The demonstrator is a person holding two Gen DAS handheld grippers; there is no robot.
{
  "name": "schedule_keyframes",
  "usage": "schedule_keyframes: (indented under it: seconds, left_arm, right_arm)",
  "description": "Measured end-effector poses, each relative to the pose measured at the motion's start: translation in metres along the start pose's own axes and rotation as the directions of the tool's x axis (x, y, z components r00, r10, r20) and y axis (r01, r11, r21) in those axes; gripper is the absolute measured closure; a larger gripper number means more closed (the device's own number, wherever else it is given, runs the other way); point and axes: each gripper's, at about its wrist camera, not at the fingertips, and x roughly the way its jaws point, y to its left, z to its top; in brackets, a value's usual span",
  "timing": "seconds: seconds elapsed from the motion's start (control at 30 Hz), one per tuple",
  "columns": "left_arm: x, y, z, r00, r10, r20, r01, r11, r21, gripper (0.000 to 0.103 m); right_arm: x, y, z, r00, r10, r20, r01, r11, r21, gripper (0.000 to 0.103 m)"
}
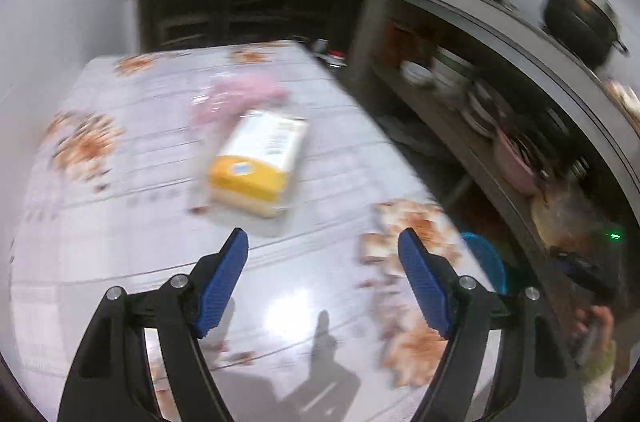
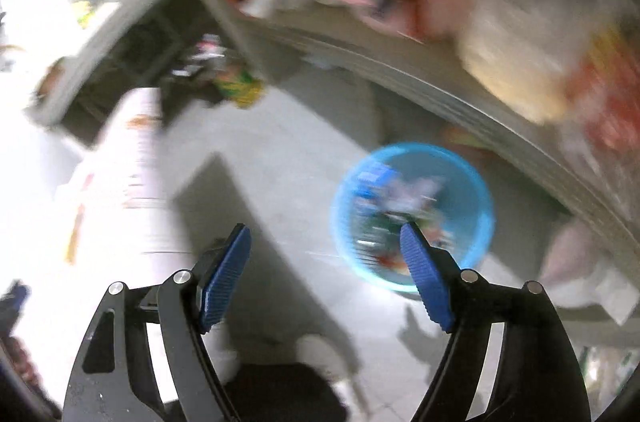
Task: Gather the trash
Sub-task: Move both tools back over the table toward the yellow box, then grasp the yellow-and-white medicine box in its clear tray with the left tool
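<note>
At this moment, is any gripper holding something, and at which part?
Nothing is held. The left gripper is open above the table; the right gripper is open above the floor near the blue basket.

Floral-print table [image 1: 120,182], glossy, light glare near edge. Grey shelving [image 1: 460,126] at right holds bowls, pots. Pale grey floor [image 2: 280,142].

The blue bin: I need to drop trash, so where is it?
In the right wrist view, the blue bin stands on the floor, right of centre, below the shelf.
</note>
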Motion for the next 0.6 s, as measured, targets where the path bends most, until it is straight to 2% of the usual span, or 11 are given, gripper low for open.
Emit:
schedule_keyframes:
  seconds: [0.13, 0.2, 0.3, 0.37, 0.4, 0.47, 0.53, 0.6]
  left_arm:
    - [-0.001, 0.033, 0.005, 0.999, 0.031, 0.041, -0.028, 0.997, -0.074, 0.028]
    - [0.005, 0.051, 0.015, 0.997, 0.041, 0.067, -0.033, 0.992, -0.121, 0.028]
    - [0.026, 0.076, 0.034, 0.996, 0.047, 0.073, -0.031, 0.98, -0.197, 0.036]
    - [0.046, 0.091, 0.046, 0.998, 0.057, 0.036, -0.047, 0.969, -0.242, 0.046]
    - [0.055, 0.097, 0.052, 0.999, 0.044, 0.027, -0.036, 0.964, -0.262, 0.051]
    - [0.07, 0.102, 0.057, 0.999, 0.032, -0.002, -0.031, 0.961, -0.274, 0.058]
    - [0.082, 0.102, 0.06, 1.0, 0.012, -0.027, -0.018, 0.962, -0.272, 0.074]
    - [0.092, 0.1, 0.06, 0.999, -0.008, -0.054, -0.007, 0.966, -0.259, 0.082]
  right_arm:
    - [-0.007, 0.087, 0.009, 0.981, 0.193, -0.034, -0.196, 0.972, -0.132, 0.029]
    - [0.003, 0.14, 0.01, 0.939, 0.325, -0.108, -0.34, 0.924, -0.177, 0.029]
    - [0.033, 0.217, 0.007, 0.879, 0.412, -0.241, -0.462, 0.861, -0.214, 0.029]
    - [0.057, 0.26, 0.006, 0.841, 0.445, -0.307, -0.516, 0.829, -0.213, 0.03]
    - [0.074, 0.282, 0.005, 0.815, 0.457, -0.356, -0.542, 0.818, -0.192, 0.035]
    - [0.103, 0.315, 0.001, 0.787, 0.456, -0.416, -0.556, 0.816, -0.159, 0.039]
    - [0.123, 0.339, -0.003, 0.777, 0.438, -0.451, -0.551, 0.82, -0.154, 0.044]
    - [0.142, 0.354, -0.011, 0.788, 0.388, -0.477, -0.517, 0.838, -0.173, 0.055]
